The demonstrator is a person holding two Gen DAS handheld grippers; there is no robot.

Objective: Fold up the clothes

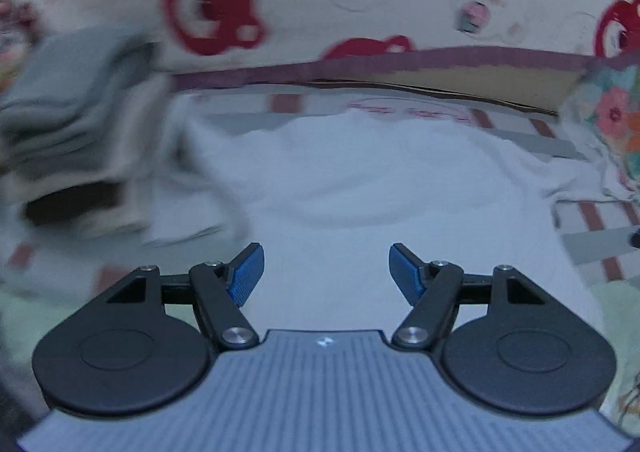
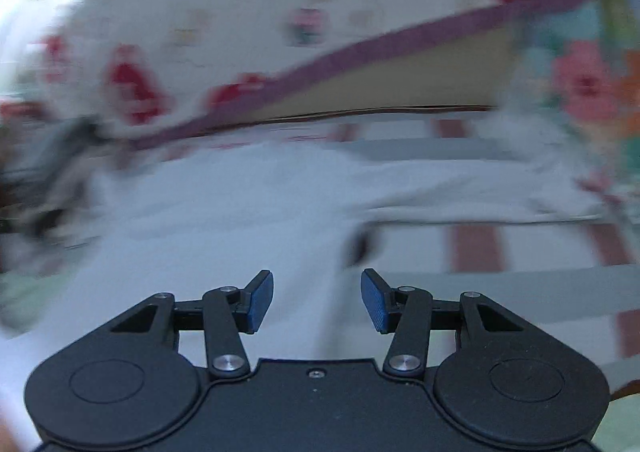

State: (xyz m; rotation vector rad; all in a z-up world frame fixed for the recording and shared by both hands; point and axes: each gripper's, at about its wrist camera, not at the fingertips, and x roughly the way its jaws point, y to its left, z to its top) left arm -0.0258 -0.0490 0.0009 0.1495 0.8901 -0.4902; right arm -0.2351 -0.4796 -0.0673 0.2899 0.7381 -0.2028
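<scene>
In the left wrist view, a white garment (image 1: 360,180) is lying spread flat on a surface covered by a striped sheet (image 1: 600,220) with red and grey bands. The cloth is looking plain and pale, with soft wrinkles across its middle and a sleeve-like flap reaching out toward the left. A stack of folded grey and beige clothes (image 1: 80,124) is sitting at the left, blurred, just beside that flap. Behind, a cream fabric with red bear prints (image 1: 216,12) is rising like a wall, edged by a purple band (image 1: 440,60). A floral cloth (image 1: 616,120) is showing at the right edge. The left tool (image 1: 326,272) is hanging over the near part of the white garment with its blue pads standing wide apart, nothing between them and not touching the cloth.

In the right wrist view, everything is smeared by blur. The white garment (image 2: 224,220) is filling the left and middle, its right edge running down toward the tool, and a sleeve is stretching right across the striped sheet (image 2: 500,252). The bear-print fabric (image 2: 200,32) and purple band (image 2: 360,48) are slanting across the top, the floral cloth (image 2: 588,92) at the right. The right tool (image 2: 317,300) is hovering above the garment's right edge, its pads parted fairly wide and gripping nothing.
</scene>
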